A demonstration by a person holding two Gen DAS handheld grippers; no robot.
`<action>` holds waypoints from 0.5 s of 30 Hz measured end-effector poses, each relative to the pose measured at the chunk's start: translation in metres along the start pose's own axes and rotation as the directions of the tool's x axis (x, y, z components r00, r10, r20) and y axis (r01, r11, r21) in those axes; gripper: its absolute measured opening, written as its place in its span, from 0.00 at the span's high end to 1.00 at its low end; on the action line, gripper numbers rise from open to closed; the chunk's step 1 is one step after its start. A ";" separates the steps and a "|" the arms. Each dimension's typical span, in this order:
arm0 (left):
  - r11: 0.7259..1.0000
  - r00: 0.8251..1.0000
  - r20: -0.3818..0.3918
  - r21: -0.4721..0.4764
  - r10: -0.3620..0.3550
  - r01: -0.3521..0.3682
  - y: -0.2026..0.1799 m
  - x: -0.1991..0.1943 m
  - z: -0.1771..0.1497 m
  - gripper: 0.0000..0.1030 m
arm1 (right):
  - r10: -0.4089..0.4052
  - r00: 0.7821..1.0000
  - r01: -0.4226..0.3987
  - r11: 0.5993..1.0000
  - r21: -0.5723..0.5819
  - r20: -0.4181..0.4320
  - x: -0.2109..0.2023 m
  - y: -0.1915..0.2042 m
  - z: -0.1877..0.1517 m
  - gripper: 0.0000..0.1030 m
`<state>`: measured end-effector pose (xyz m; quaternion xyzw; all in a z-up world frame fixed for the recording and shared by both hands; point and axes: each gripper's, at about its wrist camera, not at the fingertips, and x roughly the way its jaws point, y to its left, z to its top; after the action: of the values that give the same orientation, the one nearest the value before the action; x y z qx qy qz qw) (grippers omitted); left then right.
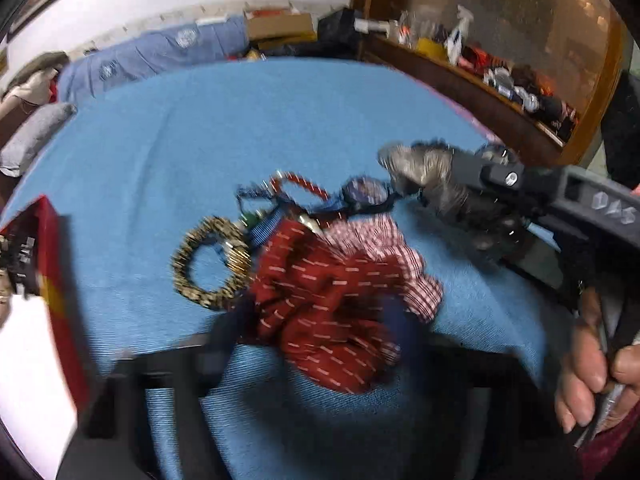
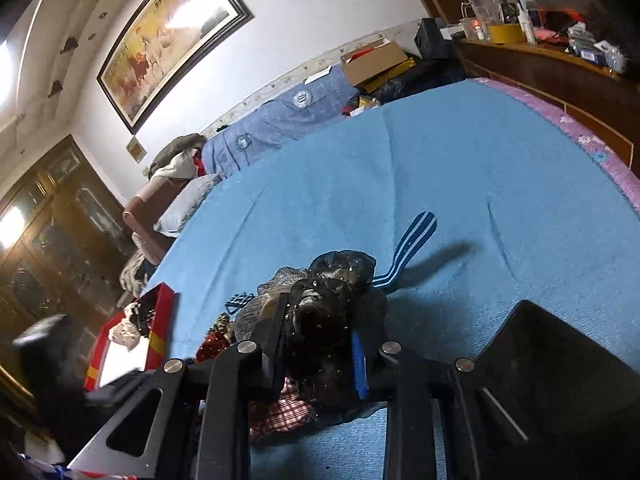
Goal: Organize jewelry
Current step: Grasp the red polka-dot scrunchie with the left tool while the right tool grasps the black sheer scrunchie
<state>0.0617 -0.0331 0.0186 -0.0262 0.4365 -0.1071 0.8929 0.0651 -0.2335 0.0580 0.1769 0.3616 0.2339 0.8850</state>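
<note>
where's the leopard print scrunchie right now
In the left wrist view the leopard print scrunchie lies flat on the blue bedspread, left of centre, touching the left edge of the red patterned scrunchie, right of the red box.

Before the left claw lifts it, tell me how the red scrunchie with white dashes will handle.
The red scrunchie with white dashes is bunched, gathered fabric, so it will probably flop and squash. It looks light. It lies against the red-and-white checked scrunchie, which may drag along.

One red tray (image 1: 60, 280), three scrunchies (image 1: 332, 304), one leopard-print bracelet (image 1: 210, 264)
</note>
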 end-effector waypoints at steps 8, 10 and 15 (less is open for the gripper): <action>1.000 0.998 0.063 -0.016 0.007 -0.006 0.015 -0.011 -0.002 0.84 | -0.036 0.996 0.034 0.999 -0.029 -0.085 0.015 0.007 -0.005 0.66; 0.999 0.995 0.097 -0.010 0.031 -0.030 0.014 -0.017 -0.002 0.84 | -0.058 0.994 0.055 0.998 -0.030 -0.097 0.018 0.006 -0.006 0.64; 0.998 0.987 0.151 -0.015 0.059 -0.057 0.017 -0.026 0.001 0.84 | -0.095 0.983 0.085 0.994 -0.064 -0.155 0.030 0.008 -0.012 0.43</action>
<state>0.0500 -0.0110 0.0375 -0.0264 0.3687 -0.0763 0.9260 0.0732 -0.2086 0.0375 0.1159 0.4312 0.2171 0.8680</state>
